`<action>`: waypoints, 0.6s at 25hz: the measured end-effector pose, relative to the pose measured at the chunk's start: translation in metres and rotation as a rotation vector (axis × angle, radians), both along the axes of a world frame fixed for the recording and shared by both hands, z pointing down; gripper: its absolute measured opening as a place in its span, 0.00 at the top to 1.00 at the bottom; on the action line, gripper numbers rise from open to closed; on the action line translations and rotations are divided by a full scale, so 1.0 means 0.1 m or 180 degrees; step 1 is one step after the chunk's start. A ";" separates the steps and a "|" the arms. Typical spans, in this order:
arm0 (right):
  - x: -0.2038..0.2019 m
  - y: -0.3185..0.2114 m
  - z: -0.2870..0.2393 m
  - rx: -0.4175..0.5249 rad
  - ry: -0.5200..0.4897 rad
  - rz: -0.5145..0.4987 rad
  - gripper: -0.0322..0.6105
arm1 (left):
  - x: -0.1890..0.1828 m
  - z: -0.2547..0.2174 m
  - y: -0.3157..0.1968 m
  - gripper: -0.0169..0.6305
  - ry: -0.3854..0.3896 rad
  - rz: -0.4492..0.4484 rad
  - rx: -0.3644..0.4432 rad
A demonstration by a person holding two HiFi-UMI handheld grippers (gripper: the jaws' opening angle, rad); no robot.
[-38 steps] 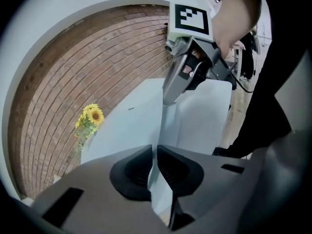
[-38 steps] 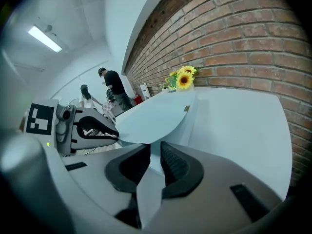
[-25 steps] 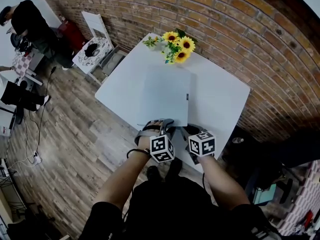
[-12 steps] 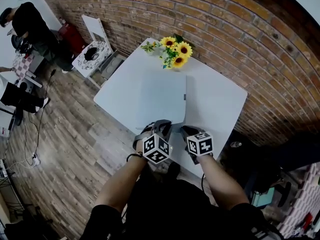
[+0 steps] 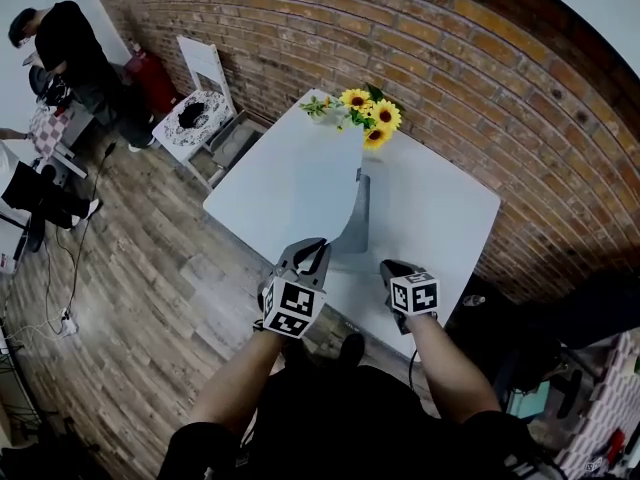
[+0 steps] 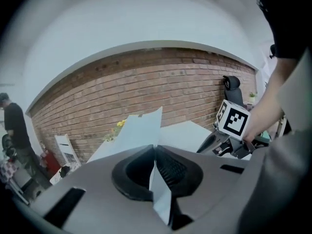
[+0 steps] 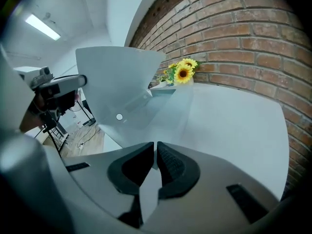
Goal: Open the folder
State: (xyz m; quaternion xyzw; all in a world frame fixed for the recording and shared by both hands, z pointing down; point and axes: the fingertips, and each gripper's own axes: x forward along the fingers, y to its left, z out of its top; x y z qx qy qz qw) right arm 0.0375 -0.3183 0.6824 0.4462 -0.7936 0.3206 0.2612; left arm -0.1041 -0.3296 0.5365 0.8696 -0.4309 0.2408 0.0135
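Observation:
A pale blue folder lies on the white table (image 5: 440, 208). Its top cover (image 5: 355, 218) stands raised, almost on edge. My left gripper (image 5: 312, 250) is shut on that cover's near edge and holds it above the table. In the left gripper view the sheet (image 6: 139, 130) runs out from between the pressed pads (image 6: 168, 167). My right gripper (image 5: 392, 268) rests low at the table's near edge, jaws shut, with a pale sheet of the folder's lower part between its pads (image 7: 170, 165). The right gripper view shows the lifted cover (image 7: 122, 87) and its snap stud (image 7: 119, 116).
A bunch of sunflowers (image 5: 368, 116) stands at the table's far edge by the brick wall. A white chair (image 5: 200, 98) and a person in black (image 5: 65, 43) are off to the far left on the wooden floor.
The left gripper closed on the cover's near edge, then rose and rolled, swinging the cover from flat to nearly upright. The right gripper stayed in place.

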 end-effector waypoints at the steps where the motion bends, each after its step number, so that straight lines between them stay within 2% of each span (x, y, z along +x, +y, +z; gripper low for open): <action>1: 0.01 0.00 0.00 0.0005 0.0013 0.0028 0.90 | -0.10 -0.03 0.00 0.93 0.0046 -0.0060 0.0008; 15: 0.07 -0.05 0.00 -0.0001 0.0283 0.0399 0.91 | -1.24 0.04 -0.01 0.94 0.0232 -0.0677 -0.0042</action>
